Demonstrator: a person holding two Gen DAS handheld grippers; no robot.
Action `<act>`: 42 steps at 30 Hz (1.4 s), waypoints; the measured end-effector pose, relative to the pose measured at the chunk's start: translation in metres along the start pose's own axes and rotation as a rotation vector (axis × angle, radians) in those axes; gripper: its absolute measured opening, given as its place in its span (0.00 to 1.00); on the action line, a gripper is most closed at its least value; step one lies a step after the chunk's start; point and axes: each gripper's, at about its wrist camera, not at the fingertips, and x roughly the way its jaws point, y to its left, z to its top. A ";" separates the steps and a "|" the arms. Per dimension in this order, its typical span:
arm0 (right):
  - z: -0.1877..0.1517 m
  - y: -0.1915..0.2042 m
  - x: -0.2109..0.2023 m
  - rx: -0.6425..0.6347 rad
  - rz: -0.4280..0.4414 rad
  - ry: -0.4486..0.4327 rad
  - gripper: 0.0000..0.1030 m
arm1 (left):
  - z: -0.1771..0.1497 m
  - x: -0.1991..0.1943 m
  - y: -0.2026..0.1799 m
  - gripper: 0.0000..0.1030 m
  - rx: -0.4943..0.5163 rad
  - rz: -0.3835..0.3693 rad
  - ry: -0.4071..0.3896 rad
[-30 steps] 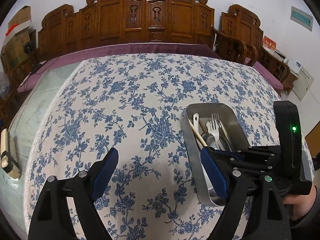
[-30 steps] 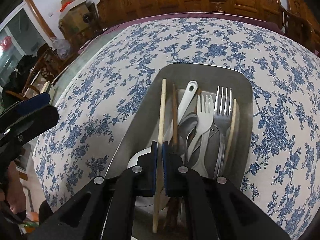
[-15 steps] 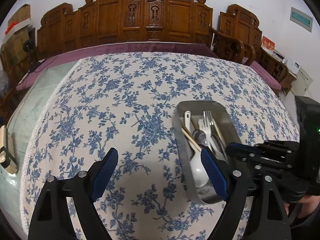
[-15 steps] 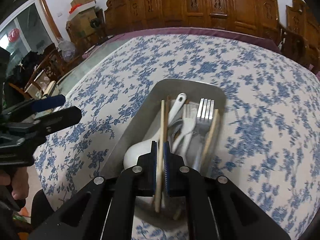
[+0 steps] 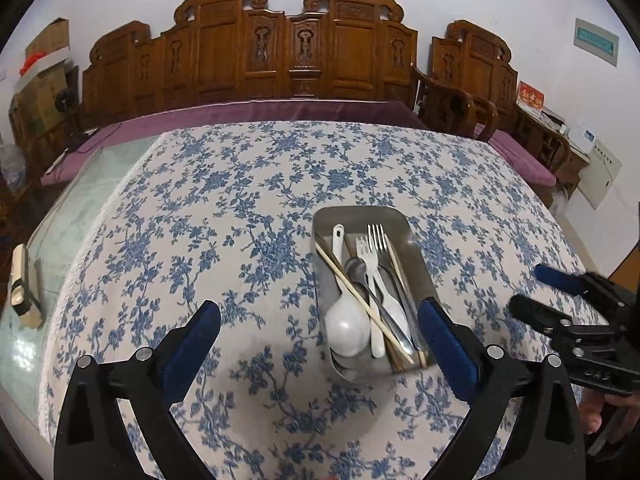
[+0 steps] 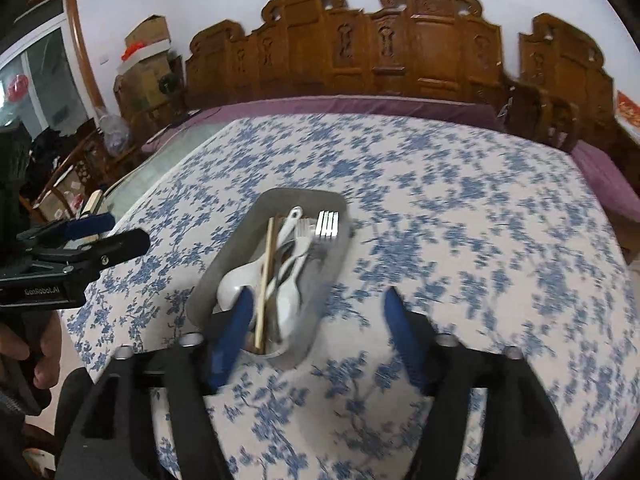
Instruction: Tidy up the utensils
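Observation:
A metal tray (image 5: 416, 256) on the floral tablecloth holds a white spoon (image 5: 347, 326), wooden chopsticks (image 5: 362, 300), a white fork, a metal fork and other utensils. The tray also shows in the right wrist view (image 6: 248, 228), with a chopstick (image 6: 266, 280) lying across the utensils. My left gripper (image 5: 320, 336) is open and empty, just in front of the tray's near left corner. My right gripper (image 6: 316, 320) is open and empty, pulled back over the tray's near end; it also shows in the left wrist view (image 5: 536, 288), to the right of the tray.
The table (image 5: 240, 200) is covered by a blue floral cloth, with bare glass at its left edge. A small cream object (image 5: 24, 288) lies on that glass. Carved wooden benches (image 5: 296, 52) with a purple cushion stand behind the table.
My right gripper has opened, let go of the chopstick into the tray and pulled back to the right. My left gripper has drawn back, so the tray looks farther off.

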 end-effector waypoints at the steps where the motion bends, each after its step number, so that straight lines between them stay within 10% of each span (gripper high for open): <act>1: -0.003 -0.002 -0.006 0.005 -0.009 -0.009 0.87 | -0.002 -0.004 -0.003 0.92 0.005 0.001 -0.003; 24: -0.059 -0.015 -0.148 0.037 -0.125 -0.187 0.97 | -0.047 -0.105 -0.078 0.92 0.044 -0.017 -0.122; 42: -0.032 0.009 -0.264 0.023 -0.143 -0.412 0.97 | -0.026 -0.208 -0.102 0.92 0.045 0.010 -0.300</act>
